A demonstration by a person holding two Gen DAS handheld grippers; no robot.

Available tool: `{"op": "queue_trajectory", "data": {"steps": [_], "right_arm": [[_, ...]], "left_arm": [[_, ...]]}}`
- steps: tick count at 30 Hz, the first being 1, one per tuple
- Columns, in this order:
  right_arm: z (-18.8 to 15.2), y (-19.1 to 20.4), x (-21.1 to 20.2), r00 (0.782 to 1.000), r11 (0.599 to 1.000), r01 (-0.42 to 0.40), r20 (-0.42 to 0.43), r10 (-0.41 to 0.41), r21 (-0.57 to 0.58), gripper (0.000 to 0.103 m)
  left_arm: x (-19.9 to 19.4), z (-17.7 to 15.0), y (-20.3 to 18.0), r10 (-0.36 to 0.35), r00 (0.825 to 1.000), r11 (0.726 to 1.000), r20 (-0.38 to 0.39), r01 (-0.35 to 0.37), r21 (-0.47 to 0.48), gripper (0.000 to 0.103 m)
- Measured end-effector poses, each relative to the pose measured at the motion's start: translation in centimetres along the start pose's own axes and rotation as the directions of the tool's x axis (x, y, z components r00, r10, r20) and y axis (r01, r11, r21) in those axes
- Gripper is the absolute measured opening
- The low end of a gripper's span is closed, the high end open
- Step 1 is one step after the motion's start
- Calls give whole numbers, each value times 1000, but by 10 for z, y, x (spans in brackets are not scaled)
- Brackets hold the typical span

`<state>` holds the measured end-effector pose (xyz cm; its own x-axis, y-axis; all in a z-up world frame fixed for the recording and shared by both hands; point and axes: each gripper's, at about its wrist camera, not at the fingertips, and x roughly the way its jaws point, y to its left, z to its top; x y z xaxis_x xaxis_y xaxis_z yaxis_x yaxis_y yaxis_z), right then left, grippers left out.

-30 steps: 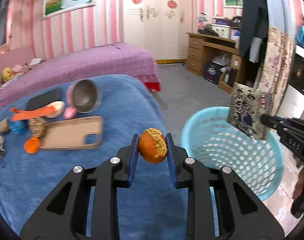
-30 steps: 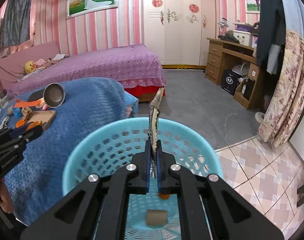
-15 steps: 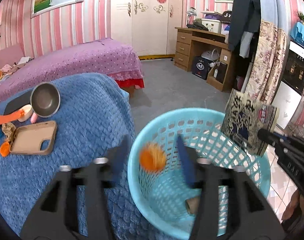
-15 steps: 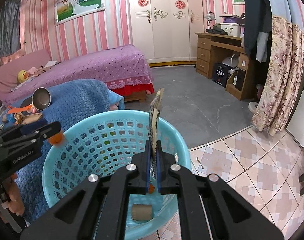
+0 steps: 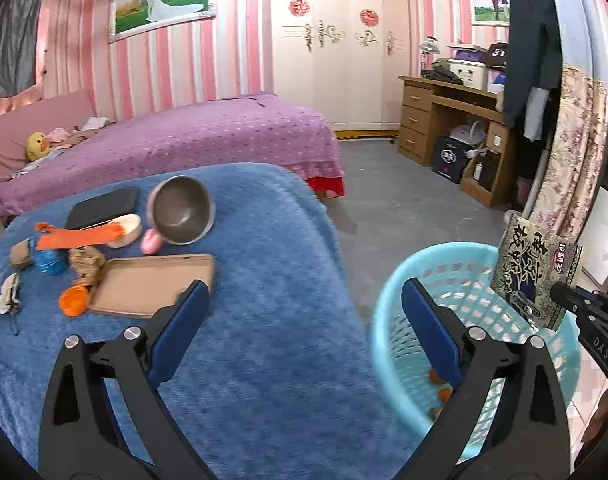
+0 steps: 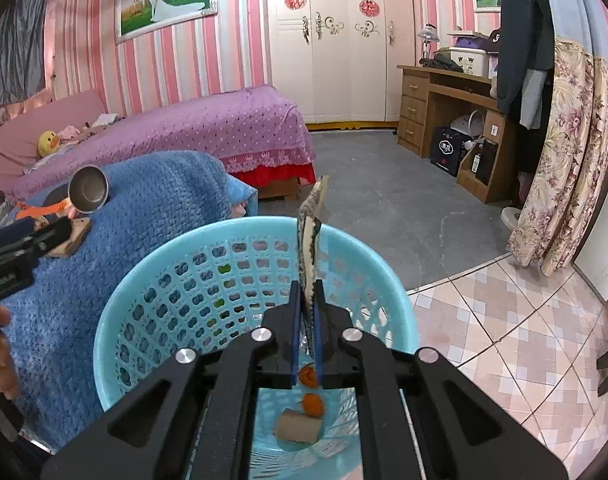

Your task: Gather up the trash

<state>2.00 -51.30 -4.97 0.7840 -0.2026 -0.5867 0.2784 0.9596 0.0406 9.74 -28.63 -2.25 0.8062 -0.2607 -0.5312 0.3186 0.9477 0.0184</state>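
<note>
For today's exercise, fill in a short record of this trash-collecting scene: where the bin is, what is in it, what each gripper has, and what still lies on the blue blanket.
Bin: light blue basket on the floor beside the blue blanket
In bin: orange peel, cardboard tube
Left gripper: fingers opening, nothing between them
Right gripper: shut on a snack wrapper above the basket
On blanket: metal bowl, brown phone case, orange cap
</note>
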Motion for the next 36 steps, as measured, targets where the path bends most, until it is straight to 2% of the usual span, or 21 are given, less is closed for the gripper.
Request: {"op": "queue_trajectory", "data": {"steps": [2,3,4,6,9,13,18,28,36], "right_arm": [[1,7,4,1000,1000,9,-11,-9,-15,8],[2,11,6,1000,1000,21,-14,-21,-21,19],[3,14,6,1000,1000,22,-16,-23,-20,46],[5,20,6,999,999,41,0,-41,-10,72],[10,26,8,999,999,53,-5,-53,4,73],[19,39,8,996,996,86,26,-86,23,92],[29,65,6,994,996,90,59,-91,17,97],[36,125,11,996,998,52,73,-48,-46,98],[32,164,14,998,997,17,64,-12,-71,98]], "left_arm": [[-2,-2,9,13,1000,1000,-3,-13,-7,94],[-4,-2,15,18,1000,1000,-5,-18,-13,94],[-5,-2,19,23,1000,1000,-6,-23,-17,94],[-10,-2,29,31,999,999,-4,-31,-20,94],[-18,-3,46,56,998,998,6,-56,-15,96],[-25,-5,71,81,997,997,11,-81,-21,97],[-30,-4,104,97,995,994,3,-97,-51,97],[-33,-16,168,184,983,982,0,-184,-52,97],[-24,-26,212,203,979,974,-27,-205,-94,97]]}}
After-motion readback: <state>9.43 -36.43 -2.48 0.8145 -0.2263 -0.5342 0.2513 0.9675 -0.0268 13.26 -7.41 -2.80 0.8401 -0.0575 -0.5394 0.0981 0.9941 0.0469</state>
